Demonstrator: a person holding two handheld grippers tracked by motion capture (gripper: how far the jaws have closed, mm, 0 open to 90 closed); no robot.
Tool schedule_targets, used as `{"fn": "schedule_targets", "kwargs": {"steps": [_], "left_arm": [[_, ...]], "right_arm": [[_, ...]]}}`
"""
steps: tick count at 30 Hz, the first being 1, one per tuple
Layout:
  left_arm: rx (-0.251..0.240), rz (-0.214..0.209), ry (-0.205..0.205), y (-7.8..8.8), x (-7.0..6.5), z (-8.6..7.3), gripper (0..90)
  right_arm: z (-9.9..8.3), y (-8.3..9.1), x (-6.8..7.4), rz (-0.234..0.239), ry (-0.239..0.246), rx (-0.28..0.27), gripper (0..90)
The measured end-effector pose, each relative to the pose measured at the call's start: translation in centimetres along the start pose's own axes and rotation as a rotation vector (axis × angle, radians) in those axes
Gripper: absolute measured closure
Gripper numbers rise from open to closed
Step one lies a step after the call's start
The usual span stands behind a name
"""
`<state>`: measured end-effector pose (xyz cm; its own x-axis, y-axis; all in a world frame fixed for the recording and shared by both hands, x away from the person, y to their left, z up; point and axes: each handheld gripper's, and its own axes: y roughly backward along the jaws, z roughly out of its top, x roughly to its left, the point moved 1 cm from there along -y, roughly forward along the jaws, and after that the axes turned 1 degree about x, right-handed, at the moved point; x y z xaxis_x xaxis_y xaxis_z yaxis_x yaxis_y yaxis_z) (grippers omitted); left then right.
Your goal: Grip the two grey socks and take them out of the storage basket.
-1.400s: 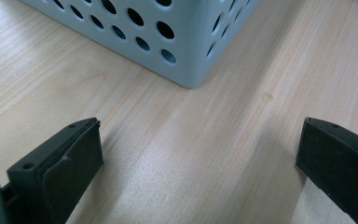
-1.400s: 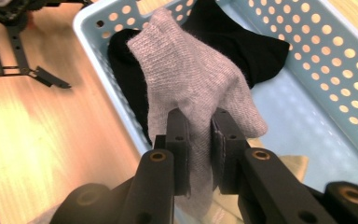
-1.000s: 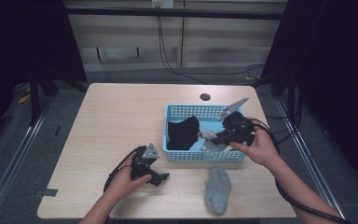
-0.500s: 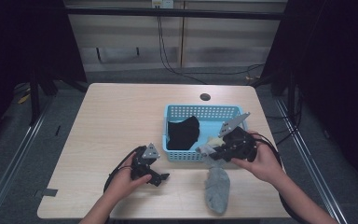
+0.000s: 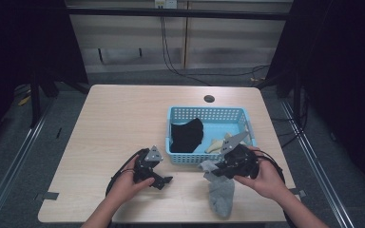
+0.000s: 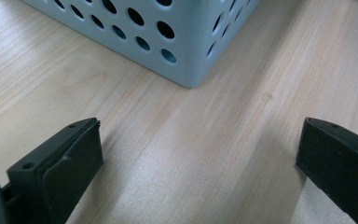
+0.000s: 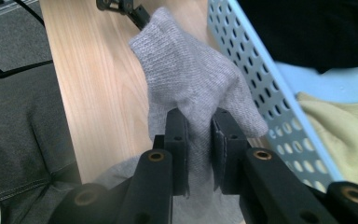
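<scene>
High view: right tongs [image 5: 214, 172] pinch a grey sock [image 5: 220, 194] at the table's [image 5: 114, 118] near edge, just outside the blue basket [image 5: 208, 115]. Left tongs [image 5: 160, 180] rest open beside it. Likely step: lifting the sock over the wall, then releasing inside.

On the bench [image 5: 114, 118], a blue basket [image 5: 208, 114] holds a black cloth [image 5: 187, 135] and a pale yellow cloth [image 5: 216, 144]. The right gripper [image 5: 214, 171] sits just in front of the basket's near wall, its fingers on the upper end of a grey sock [image 5: 220, 194]; the rest of the sock trails from the fingers toward the bench's near edge. The left gripper [image 5: 164, 181] rests on the bench, its fingers pointing toward the sock, well apart from it.
</scene>
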<state>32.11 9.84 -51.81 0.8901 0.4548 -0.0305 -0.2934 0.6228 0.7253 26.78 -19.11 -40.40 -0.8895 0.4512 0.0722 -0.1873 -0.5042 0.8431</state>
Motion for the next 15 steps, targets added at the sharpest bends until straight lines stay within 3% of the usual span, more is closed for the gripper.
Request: {"fn": "schedule_targets", "kwargs": {"steps": [15], "left_arm": [[-0.001,0.000,0.001,0.0,0.0,0.0,0.0]], "right_arm": [[-1.2,-2.7,0.5,0.013,-0.015,0.028,77.6]]}}
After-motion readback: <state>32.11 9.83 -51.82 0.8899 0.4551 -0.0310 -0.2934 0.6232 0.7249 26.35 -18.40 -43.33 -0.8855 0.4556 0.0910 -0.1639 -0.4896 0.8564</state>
